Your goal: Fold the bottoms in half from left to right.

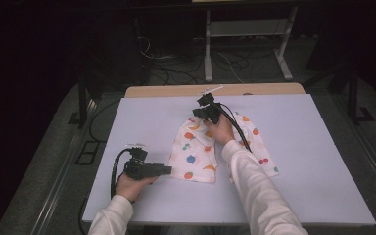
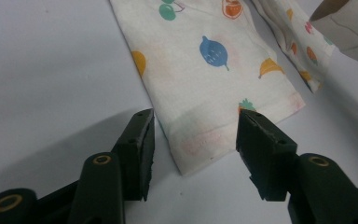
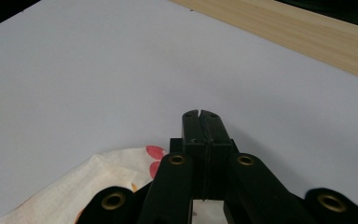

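Though fruit-printed, cloth [image 2: 205, 70] without any readable lettering.

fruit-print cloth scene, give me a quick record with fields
item: white fruit-print cloth, lying on the pale table
left gripper: jaws apart, astride the cloth's near corner, pads not pressing it
right gripper: jaws together at the cloth's far end; whether cloth is pinched cannot be told
background: wooden board along the far edge
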Available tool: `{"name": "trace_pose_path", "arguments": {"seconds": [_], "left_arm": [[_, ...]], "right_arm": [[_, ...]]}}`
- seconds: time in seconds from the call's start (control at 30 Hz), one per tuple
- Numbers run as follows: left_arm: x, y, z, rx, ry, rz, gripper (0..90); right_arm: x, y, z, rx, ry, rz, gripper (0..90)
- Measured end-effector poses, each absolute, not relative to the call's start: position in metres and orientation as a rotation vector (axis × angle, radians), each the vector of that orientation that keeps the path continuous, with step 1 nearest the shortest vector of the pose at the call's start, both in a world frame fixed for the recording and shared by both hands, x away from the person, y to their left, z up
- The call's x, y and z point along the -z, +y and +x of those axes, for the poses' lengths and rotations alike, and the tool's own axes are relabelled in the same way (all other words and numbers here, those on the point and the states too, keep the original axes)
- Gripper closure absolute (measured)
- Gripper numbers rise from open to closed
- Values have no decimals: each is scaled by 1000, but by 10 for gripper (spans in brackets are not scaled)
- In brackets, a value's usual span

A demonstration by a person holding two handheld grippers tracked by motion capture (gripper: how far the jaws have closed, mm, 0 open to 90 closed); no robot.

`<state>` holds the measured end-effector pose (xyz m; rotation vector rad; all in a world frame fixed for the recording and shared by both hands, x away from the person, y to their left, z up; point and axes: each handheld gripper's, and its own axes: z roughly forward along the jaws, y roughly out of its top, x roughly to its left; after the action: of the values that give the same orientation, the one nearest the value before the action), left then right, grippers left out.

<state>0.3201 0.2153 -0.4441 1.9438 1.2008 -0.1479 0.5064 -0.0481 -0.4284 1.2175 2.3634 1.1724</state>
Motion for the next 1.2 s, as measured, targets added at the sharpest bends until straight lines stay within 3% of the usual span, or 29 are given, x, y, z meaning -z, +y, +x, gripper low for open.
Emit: {"name": "trace_pose_path", "arguments": {"seconds": [0.3, 0.87, 1.2], "left_arm": [[448, 216, 324, 187, 1229, 1945, 521], [454, 214, 329, 209, 1237, 1938, 795], [455, 212, 331, 197, 1223, 1951, 882]], "right_arm": [[427, -50, 506, -1188, 2361, 1213, 890], [428, -52, 505, -1202, 2350, 1217, 890], [429, -52, 505, -1208, 2348, 1217, 889]]}}
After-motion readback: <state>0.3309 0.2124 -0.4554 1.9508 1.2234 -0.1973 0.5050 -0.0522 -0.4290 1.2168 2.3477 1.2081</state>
